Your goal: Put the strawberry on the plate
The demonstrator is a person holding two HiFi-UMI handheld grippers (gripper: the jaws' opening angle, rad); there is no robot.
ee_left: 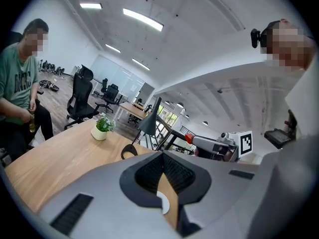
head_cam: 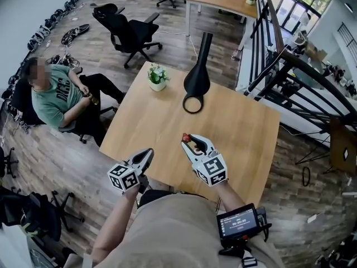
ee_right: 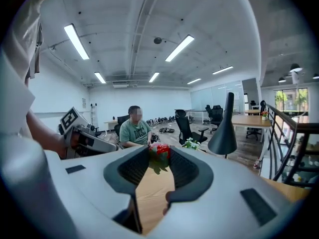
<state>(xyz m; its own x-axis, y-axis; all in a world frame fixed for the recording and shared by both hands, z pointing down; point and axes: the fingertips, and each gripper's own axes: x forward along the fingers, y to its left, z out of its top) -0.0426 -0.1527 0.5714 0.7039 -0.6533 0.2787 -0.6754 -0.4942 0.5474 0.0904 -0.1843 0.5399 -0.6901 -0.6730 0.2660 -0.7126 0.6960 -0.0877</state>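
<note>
A red strawberry (head_cam: 187, 138) with green leaves sits between the jaws of my right gripper (head_cam: 189, 140), which is shut on it a little above the wooden table (head_cam: 240, 133). In the right gripper view the strawberry (ee_right: 160, 152) shows at the jaw tips of the right gripper (ee_right: 160, 156). My left gripper (head_cam: 147, 153) hovers at the table's near edge, left of the right one, with its jaws shut and nothing in them; its tips meet in the left gripper view (ee_left: 162, 156). No plate shows in any view.
A black cone-shaped lamp (head_cam: 198, 74) with a ring base lies at the table's far middle. A small potted plant (head_cam: 157, 77) stands to its left. A seated person (head_cam: 56, 96) is left of the table, with office chairs (head_cam: 127, 31) behind and a railing (head_cam: 290, 66) to the right.
</note>
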